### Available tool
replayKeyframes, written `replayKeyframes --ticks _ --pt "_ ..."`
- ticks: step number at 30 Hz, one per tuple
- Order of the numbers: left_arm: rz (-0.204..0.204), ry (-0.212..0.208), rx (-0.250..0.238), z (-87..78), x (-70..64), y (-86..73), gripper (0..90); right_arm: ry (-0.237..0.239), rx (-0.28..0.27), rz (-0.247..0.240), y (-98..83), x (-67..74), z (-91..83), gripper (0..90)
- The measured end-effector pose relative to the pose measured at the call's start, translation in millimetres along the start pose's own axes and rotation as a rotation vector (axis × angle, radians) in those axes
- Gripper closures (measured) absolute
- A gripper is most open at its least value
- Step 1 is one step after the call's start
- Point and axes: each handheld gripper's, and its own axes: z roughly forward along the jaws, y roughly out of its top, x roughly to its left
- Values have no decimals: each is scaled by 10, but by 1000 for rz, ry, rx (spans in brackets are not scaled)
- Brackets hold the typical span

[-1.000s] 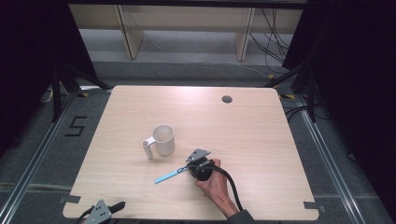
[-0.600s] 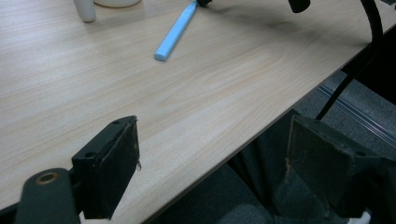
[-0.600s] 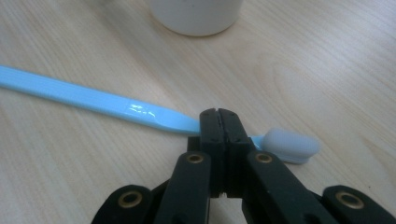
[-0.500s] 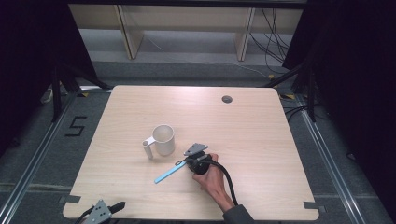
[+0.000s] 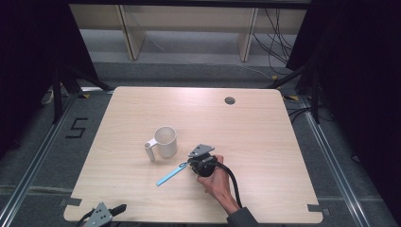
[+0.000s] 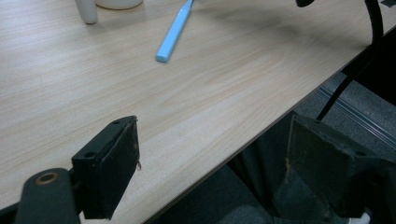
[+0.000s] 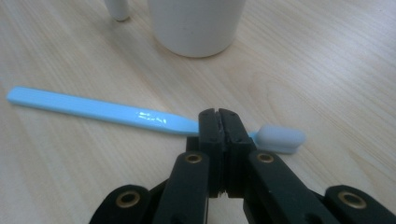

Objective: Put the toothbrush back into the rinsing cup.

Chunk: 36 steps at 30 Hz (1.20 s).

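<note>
— Pale wood-grain laminate, that's the table (image 5: pixel 265 142), with rounded corners and a small dark grommet hole (image 5: pixel 230 100) near its far edge. What's around it?

— Grey carpeted floor, metal rails along both sides, black curtains left and right, and a light shelf unit (image 5: pixel 189 28) beyond the far edge. A "5" is marked on the floor at the left.

— And on the table?

— A white mug (image 5: pixel 166 141) with its handle toward the left, and just near it a light blue toothbrush (image 5: pixel 169 176) lying flat, handle end pointing toward the near left.

— How does the right gripper (image 5: pixel 191 163) stand?

— Held in a hand (image 5: pixel 218 183) that comes in from the near edge. In the right gripper view its black jaws are pressed together around the toothbrush's neck (image 7: pixel 187 125), between the long blue handle and the pale bristle head, with the mug (image 7: pixel 196 25) just beyond. The brush rests on or barely above the wood; I cannot tell which.

— And the left gripper (image 5: pixel 101 213)?

— Down at the near left edge of the table, well apart from the brush. In its own view the jaws stand wide apart with nothing between them, over the table's edge, and the toothbrush (image 6: pixel 175 31) lies farther off.
</note>
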Motion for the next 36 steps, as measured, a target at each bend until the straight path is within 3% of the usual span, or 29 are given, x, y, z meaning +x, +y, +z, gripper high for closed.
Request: replayKeyframes --ticks 9,11,12,15,17,21,22,23,26,27,29,30,31,32,33,36 --pt "-1 -2 0 0 -5 -1 163 24 -30 35 -185 -1 -407 781" --pt "-1 -3 1 3 -8 -1 163 26 -39 38 -248 -14 -504 749" --pt "-3 -1 -2 6 -7 0 163 32 -43 71 -322 -16 -591 723" --pt "-4 7 7 10 7 7 163 21 -55 70 -430 -42 -701 683" --pt "-8 14 11 19 7 20 163 17 -45 95 -462 -34 -742 670" --pt "-15 -37 -25 61 -6 57 155 2 -42 126 -612 -66 -883 602" --pt "-15 -37 -25 61 -6 57 155 -1 -50 113 -634 -81 -894 595" --pt "-5 -31 -10 57 -15 69 155 -1 -50 113 -634 -81 -894 595" --pt "5 -49 -20 86 -21 85 155 -3 -38 176 -716 -71 -991 572" --pt "13 -60 -34 102 -23 87 154 -6 -50 168 -741 -85 -1009 559" --pt "32 -49 -17 103 -5 103 154 -7 -44 188 -788 -78 -1059 522" --pt "29 -49 -27 120 -1 107 155 -17 -52 178 -815 -87 -1074 506" --pt "35 -42 -6 116 9 119 155 -19 -53 188 -838 -84 -1103 488" --pt "26 -43 -18 138 13 120 155 -20 -52 210 -858 -73 -1129 459" --pt "46 -43 3 139 35 132 155 -20 -53 203 -903 -78 -1164 414" --pt "42 -41 12 186 49 176 156 -17 -50 231 -944 -52 -1197 389"
